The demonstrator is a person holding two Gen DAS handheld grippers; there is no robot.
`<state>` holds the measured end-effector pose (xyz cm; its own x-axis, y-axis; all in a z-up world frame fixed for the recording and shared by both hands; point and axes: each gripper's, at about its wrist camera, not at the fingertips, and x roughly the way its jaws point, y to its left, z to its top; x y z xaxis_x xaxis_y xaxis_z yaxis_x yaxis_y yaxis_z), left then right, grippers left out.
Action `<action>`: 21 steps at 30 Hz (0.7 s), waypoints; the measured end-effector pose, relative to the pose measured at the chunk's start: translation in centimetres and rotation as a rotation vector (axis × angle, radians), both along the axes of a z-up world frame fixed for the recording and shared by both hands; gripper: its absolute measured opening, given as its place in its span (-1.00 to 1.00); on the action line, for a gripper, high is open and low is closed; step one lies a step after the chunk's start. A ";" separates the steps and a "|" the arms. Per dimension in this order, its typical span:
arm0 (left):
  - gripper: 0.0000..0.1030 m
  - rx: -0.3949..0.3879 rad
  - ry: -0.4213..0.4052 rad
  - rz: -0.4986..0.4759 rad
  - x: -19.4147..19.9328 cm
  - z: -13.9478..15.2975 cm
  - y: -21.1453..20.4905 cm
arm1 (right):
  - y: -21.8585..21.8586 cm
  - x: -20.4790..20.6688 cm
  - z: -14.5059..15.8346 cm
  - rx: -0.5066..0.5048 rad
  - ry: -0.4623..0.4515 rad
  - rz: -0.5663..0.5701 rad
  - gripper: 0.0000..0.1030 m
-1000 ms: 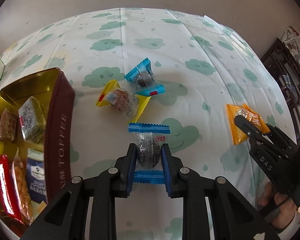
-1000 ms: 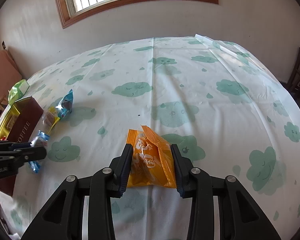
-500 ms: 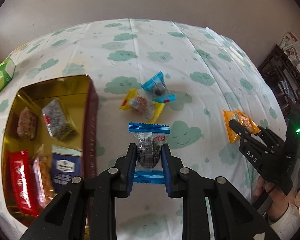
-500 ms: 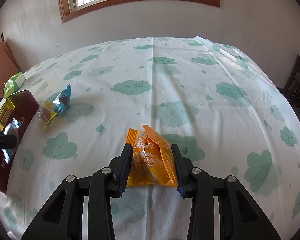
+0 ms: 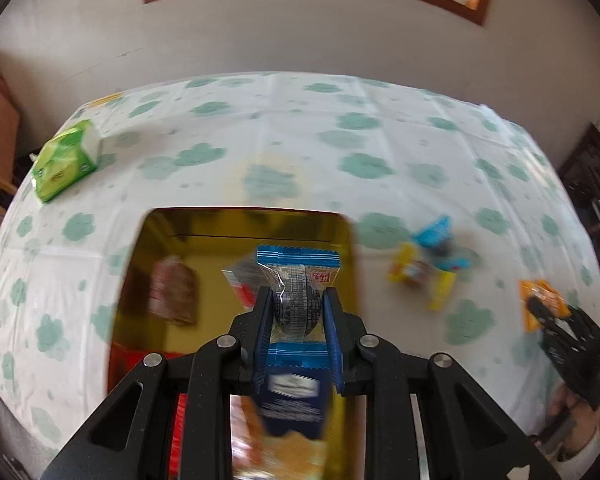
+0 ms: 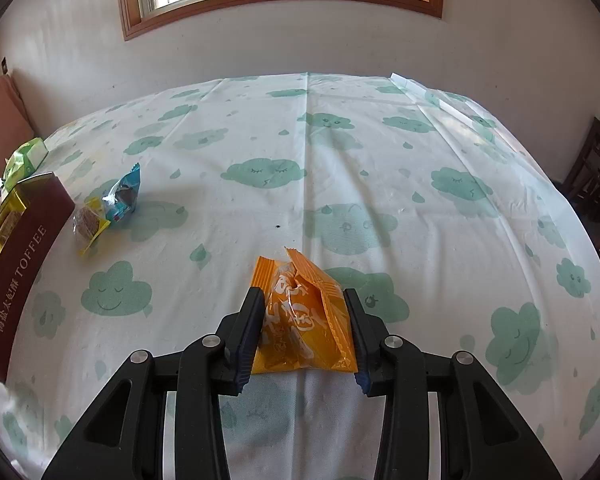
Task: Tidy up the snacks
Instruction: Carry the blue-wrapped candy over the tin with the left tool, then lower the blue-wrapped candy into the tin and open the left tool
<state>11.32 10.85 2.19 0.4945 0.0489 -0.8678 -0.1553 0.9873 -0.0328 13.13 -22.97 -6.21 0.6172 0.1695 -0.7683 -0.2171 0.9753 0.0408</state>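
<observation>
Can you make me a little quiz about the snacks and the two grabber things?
1. True or false: the left gripper is shut on the blue-ended cookie packet.
2. What is that packet above: A) the green tissue pack, B) the open gold tin, C) the bare tablecloth?
3. What colour is the snack packet between the fingers of the right gripper?

Key: 1 true. 2 B. 3 orange; it lies on the tablecloth.
</observation>
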 end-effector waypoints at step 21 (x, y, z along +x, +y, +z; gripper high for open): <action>-0.58 0.016 0.128 0.103 1.0 -5.9 6.1 | 0.2 0.0 -0.1 -0.005 0.000 0.000 -0.20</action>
<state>12.32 16.90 -3.67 0.3714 0.1075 -0.9222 -0.2576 0.9662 0.0089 13.10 -22.80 -6.27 0.6175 0.1657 -0.7689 -0.2171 0.9755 0.0359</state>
